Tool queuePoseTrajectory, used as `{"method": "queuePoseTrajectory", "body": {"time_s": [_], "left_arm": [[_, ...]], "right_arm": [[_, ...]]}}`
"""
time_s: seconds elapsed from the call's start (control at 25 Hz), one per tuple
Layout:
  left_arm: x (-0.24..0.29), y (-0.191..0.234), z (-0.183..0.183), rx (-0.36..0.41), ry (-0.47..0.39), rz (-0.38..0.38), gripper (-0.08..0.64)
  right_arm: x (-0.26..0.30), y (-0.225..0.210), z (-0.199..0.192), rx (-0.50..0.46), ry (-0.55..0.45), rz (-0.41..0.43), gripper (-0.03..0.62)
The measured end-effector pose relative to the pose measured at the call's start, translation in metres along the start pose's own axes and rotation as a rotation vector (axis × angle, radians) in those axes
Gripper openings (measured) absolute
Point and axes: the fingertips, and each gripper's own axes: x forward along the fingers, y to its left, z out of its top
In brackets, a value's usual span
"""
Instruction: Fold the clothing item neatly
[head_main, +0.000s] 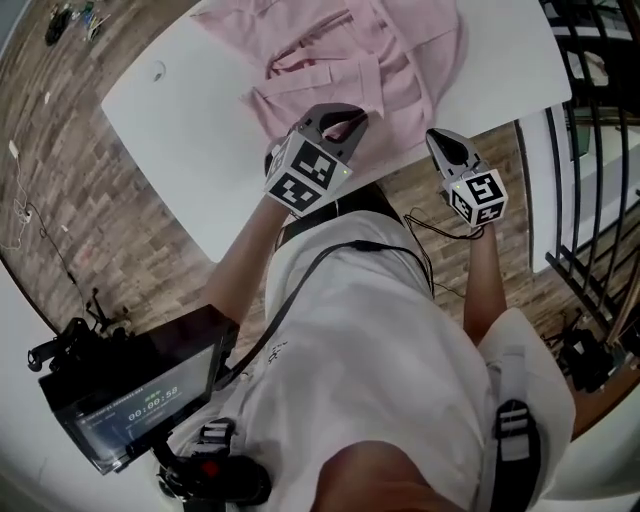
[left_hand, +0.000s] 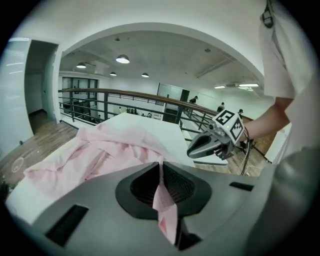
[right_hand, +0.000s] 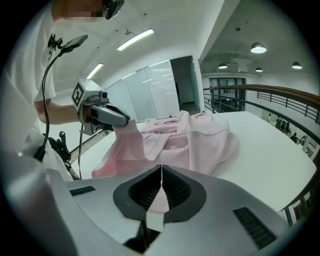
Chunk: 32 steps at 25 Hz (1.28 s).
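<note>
Pink garment (head_main: 390, 50) lay crumpled on the white table (head_main: 180, 120); my left claw (left_hand: 161, 172) and right claw (right_hand: 161, 175) each pinched its fabric.

A pale pink, thin cloth garment (head_main: 340, 60) (left_hand: 100, 150) (right_hand: 200, 140) lies crumpled in loose folds on the right half of the white counter (head_main: 180, 110), reaching its near edge. A near fold rises, pinched in the left gripper (head_main: 340, 125) (left_hand: 161, 165). A paler sliver sits in the right gripper (head_main: 437, 138) (right_hand: 161, 167).

Pale pink shirt (head_main: 350, 60) with seemingly darker piping, white table (head_main: 200, 110), brown plank-patterned floor (head_main: 60, 150), grey left gripper (head_main: 348, 120) and right gripper (head_main: 438, 138) with black-and-white square markers
</note>
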Motion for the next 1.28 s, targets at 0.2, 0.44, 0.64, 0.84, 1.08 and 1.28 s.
{"method": "queuePoseTrajectory", "body": {"time_s": [0.2, 0.44, 0.64, 0.84, 1.08, 1.28], "left_arm": [[-0.017, 0.022, 0.026, 0.022, -0.005, 0.056, 0.028], [-0.018, 0.071, 0.060, 0.197, 0.058, 0.069, 0.028], [-0.001, 0.122, 0.080, 0.328, 0.109, 0.100, 0.028], [-0.003, 0.222, 0.060, 0.370, 0.143, 0.150, 0.028], [0.024, 0.292, 0.012, 0.383, 0.263, 0.146, 0.028], [0.038, 0.301, -0.003, 0.385, 0.283, 0.225, 0.122]], "right_arm": [[-0.010, 0.008, 0.005, 0.011, -0.004, 0.006, 0.008], [-0.021, 0.020, -0.006, 0.024, 0.014, -0.024, 0.008], [-0.048, 0.016, -0.015, 0.054, 0.030, -0.086, 0.008], [-0.023, 0.033, -0.018, 0.084, 0.062, -0.148, 0.008], [-0.026, 0.040, -0.024, 0.112, 0.107, -0.204, 0.008], [-0.027, 0.042, -0.031, 0.126, 0.124, -0.224, 0.008]]}}
